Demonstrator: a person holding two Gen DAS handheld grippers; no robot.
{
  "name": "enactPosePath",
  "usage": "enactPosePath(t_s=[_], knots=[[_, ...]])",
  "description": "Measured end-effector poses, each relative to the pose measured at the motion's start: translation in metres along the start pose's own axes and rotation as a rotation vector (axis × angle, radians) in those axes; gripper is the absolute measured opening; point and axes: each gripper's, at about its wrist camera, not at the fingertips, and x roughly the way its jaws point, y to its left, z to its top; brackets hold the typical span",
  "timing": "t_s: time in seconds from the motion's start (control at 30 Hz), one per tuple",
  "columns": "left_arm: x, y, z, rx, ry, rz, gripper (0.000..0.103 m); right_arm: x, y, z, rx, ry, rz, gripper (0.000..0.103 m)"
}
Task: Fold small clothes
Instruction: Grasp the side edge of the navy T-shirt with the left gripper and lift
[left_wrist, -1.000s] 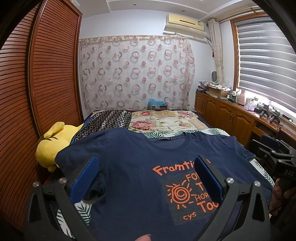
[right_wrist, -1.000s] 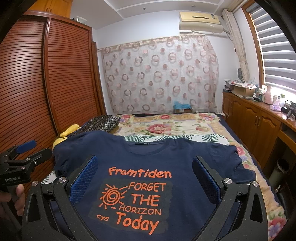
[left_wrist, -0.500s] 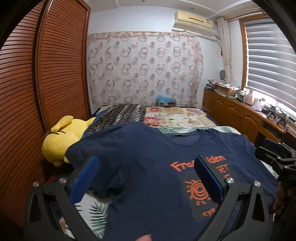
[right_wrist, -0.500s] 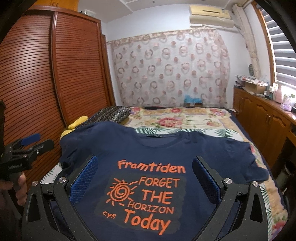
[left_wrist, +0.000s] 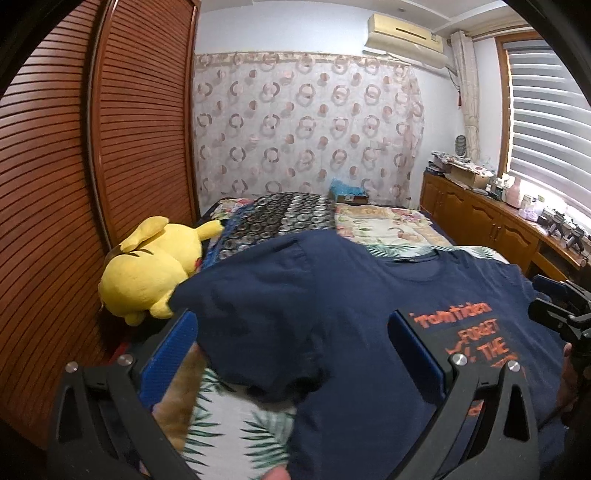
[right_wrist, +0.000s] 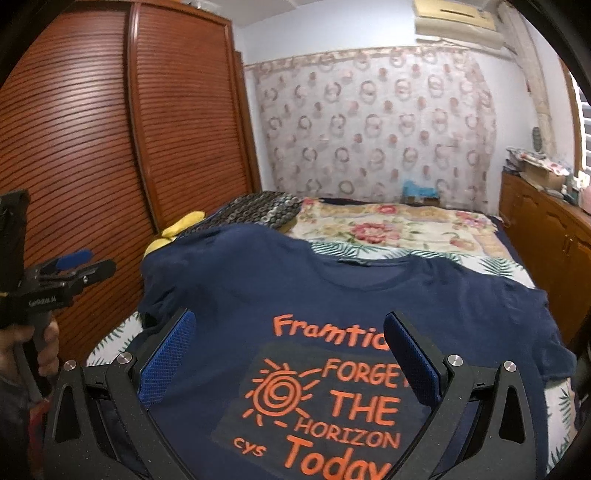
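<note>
A navy T-shirt (left_wrist: 332, 325) with orange print lies flat, front up, on the bed; it fills the lower half of the right wrist view (right_wrist: 369, 295). My left gripper (left_wrist: 291, 347) hovers open above the shirt's left sleeve, nothing between its blue pads. My right gripper (right_wrist: 290, 347) is open over the printed chest, holding nothing. The left gripper (right_wrist: 74, 266) shows at the left edge of the right wrist view, held by a hand. The right gripper (left_wrist: 557, 310) pokes in at the right edge of the left wrist view.
A yellow plush toy (left_wrist: 147, 273) lies at the bed's left side, touching the sleeve. A dark patterned pillow (left_wrist: 277, 221) and floral bedspread (right_wrist: 399, 229) lie beyond the collar. Wooden wardrobe doors (right_wrist: 110, 166) stand left, a low cabinet (left_wrist: 480, 221) right.
Both grippers have swung to the left. The left one went from over the shirt's chest to over its left sleeve, bringing the plush toy nearer. Both stayed open; the shirt has not moved.
</note>
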Motion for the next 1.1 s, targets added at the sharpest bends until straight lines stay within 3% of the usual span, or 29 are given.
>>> enactPosePath(t_s=[0.27,0.5,0.67,0.9,1.1], knots=[[0.029,0.039,-0.006,-0.021,0.064,0.007,0.099,0.028,0.018,-0.002,-0.051,0.046,0.05,0.103],[0.068,0.072,-0.006,-0.035,0.135,-0.002,0.081,0.051,0.034,-0.003,-0.112,0.102,0.089,0.103],[0.1,0.093,-0.006,-0.001,0.184,0.058,0.08,0.059,0.038,-0.004,-0.125,0.125,0.117,0.103],[0.13,0.13,0.002,-0.044,0.211,0.024,0.053,0.068,0.035,-0.005,-0.11,0.153,0.156,0.103],[0.15,0.141,-0.003,-0.037,0.24,-0.036,0.053,0.074,0.032,-0.004,-0.105,0.163,0.168,0.103]])
